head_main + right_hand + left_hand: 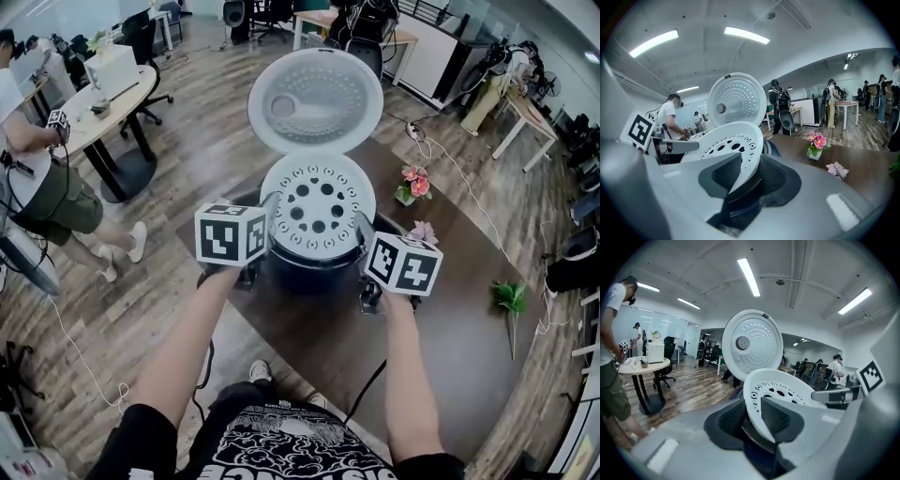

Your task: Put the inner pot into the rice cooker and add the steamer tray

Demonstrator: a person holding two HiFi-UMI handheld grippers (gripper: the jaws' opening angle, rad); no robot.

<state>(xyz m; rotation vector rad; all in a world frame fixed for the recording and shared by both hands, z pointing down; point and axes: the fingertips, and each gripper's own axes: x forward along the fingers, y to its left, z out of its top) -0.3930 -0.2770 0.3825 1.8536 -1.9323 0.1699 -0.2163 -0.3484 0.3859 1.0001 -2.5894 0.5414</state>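
Dark brown table, bare at front and right; pink flowers well apart from the work. Towards its left edge, round dark rice cooker, with domed white lid hinged upright, dimpled inside. Across the cooker's mouth, shallow white plastic steamer tray, pierced with round holes. Left gripper and right gripper on opposite rims, ribbed pads clenched on the tray. Bare forearms reaching forward, angled slightly down.
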